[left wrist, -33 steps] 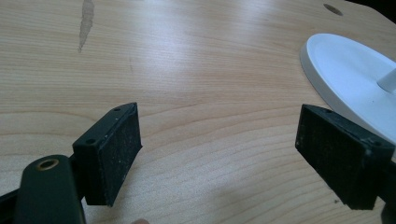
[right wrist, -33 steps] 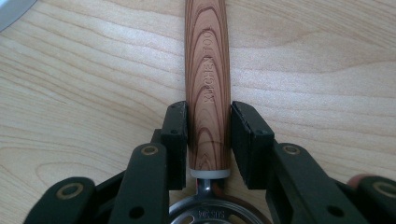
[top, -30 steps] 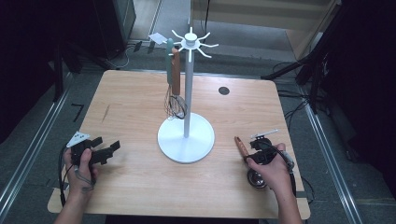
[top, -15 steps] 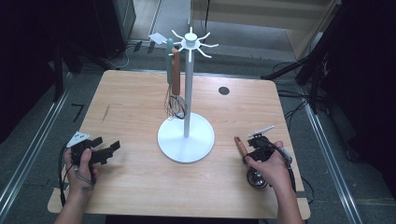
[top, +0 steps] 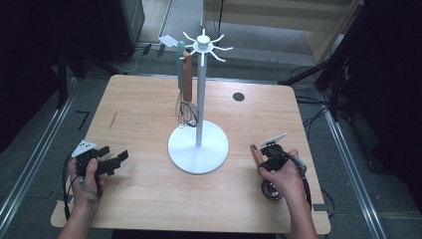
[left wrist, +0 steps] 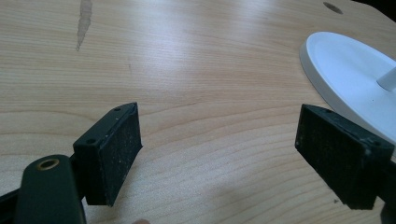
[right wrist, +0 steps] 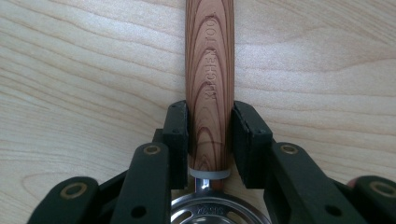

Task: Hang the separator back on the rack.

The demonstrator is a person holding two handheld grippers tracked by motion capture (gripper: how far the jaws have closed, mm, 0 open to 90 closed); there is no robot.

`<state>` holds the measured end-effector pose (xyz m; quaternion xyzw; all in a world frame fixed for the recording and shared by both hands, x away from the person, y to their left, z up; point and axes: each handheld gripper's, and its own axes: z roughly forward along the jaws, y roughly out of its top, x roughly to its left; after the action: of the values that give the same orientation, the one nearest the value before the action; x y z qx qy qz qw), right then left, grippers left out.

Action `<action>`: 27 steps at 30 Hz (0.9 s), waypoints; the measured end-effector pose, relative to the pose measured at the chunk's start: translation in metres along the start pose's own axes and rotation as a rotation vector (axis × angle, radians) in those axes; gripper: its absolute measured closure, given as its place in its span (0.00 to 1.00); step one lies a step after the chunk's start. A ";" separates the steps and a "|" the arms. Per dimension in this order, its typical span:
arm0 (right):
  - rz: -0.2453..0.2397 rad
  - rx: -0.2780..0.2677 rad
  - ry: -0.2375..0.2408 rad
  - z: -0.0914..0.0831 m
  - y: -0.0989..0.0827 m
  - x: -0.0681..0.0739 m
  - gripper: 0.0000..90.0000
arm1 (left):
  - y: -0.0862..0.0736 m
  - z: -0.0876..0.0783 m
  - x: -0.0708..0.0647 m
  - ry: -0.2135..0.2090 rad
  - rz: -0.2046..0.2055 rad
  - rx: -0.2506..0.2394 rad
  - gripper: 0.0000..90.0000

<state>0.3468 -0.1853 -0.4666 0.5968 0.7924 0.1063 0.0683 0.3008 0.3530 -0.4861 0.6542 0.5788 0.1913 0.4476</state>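
- Wooden-handled utensil (right wrist: 209,88) lies flat near the table's (top: 149,119) right edge, toward the near right corner, its metal head (top: 271,190) closest to the person.
- Right gripper (right wrist: 209,135): its jaws have just been closing and now press the handle on both sides, just above the metal collar.
- With that grip set, lifting looks like the next step, probably toward the white hanging stand (top: 199,144) mid-table.
- Left gripper (left wrist: 219,144) rests near the left edge, jaws wide apart with nothing between them.
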 end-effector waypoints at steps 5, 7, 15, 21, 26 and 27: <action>0.007 -0.050 -0.005 0.000 -0.003 0.000 0.79 | 0.000 0.000 0.000 0.001 -0.003 -0.002 0.17; 0.007 -0.087 0.003 -0.002 -0.004 -0.001 0.79 | 0.000 0.000 0.000 0.002 -0.005 -0.003 0.17; -0.011 -0.290 0.047 -0.019 -0.009 0.004 0.79 | 0.000 0.000 0.000 -0.001 0.001 -0.004 0.17; -0.026 -0.438 0.070 -0.030 -0.012 0.012 0.79 | 0.000 -0.001 -0.001 0.002 0.017 -0.018 0.16; -0.045 -0.535 0.082 -0.039 -0.015 0.019 0.79 | 0.000 -0.002 -0.003 0.030 0.038 -0.037 0.15; -0.047 -0.552 0.086 -0.041 -0.016 0.021 0.79 | -0.001 -0.002 -0.004 0.031 0.040 -0.040 0.13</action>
<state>0.3168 -0.1729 -0.4303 0.5319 0.7492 0.3418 0.1972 0.2981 0.3502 -0.4846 0.6535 0.5687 0.2219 0.4476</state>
